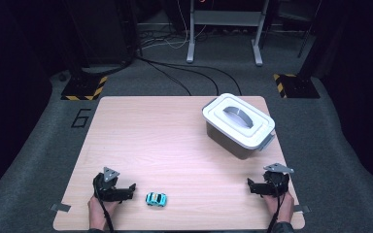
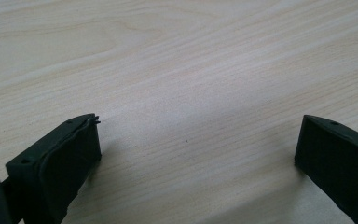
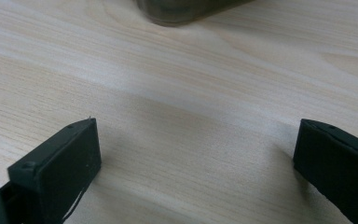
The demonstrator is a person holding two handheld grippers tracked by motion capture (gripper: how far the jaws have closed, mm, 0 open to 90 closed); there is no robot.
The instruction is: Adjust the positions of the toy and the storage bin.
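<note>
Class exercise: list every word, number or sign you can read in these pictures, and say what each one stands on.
"6": a dark numeral on the grey floor beside the table's far left corner, high view.
Yellow-and-black hazard stripes, no lettering: on the two stand bases on the floor.
Toy car, lidded box: no readable text.

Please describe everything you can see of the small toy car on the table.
The toy car is small and light blue with dark windows and pale ends; its material is too small to tell. It stands upright on its wheels on the wooden table, near the front edge, side-on to the camera. Nothing touches it; the open left gripper rests just beside it.
</note>
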